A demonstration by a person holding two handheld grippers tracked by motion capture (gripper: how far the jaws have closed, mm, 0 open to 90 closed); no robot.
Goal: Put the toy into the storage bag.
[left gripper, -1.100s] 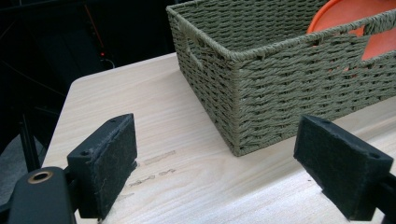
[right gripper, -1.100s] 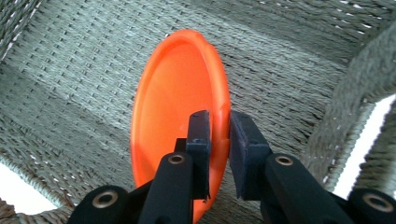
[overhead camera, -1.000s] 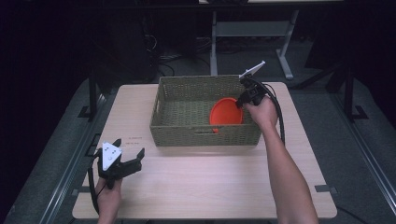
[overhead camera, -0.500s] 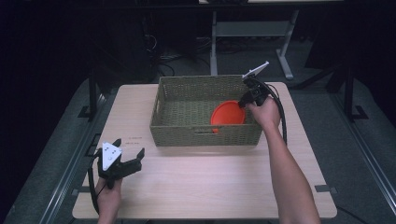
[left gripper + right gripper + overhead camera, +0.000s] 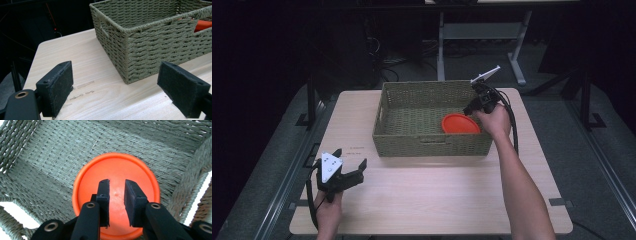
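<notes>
An orange plate (image 5: 460, 123) lies flat on the floor of a woven green basket (image 5: 432, 144), at its right end. My right gripper (image 5: 469, 111) hangs just over the plate's right edge, pointing down into the basket. In the right gripper view the plate (image 5: 115, 167) sits below my right gripper (image 5: 117, 195). Its jaws have just been opening; they stand slightly apart with nothing pressed between them. My left gripper (image 5: 350, 157) rests low at the table's front left, open wide, with bare table between its jaws (image 5: 115, 90). The plate (image 5: 203, 25) peeks through the basket's handle hole.
The basket (image 5: 150, 42) stands at the back middle of a light wooden table (image 5: 437, 190). The basket's walls (image 5: 62, 157) surround the right gripper closely. A cable (image 5: 513, 125) trails from the right gripper. Dark floor and metal stands lie beyond the table.
The orange plate, earlier tilted up at the right gripper's jaws, now lies flat on the basket floor. Both hands have stayed in place.
</notes>
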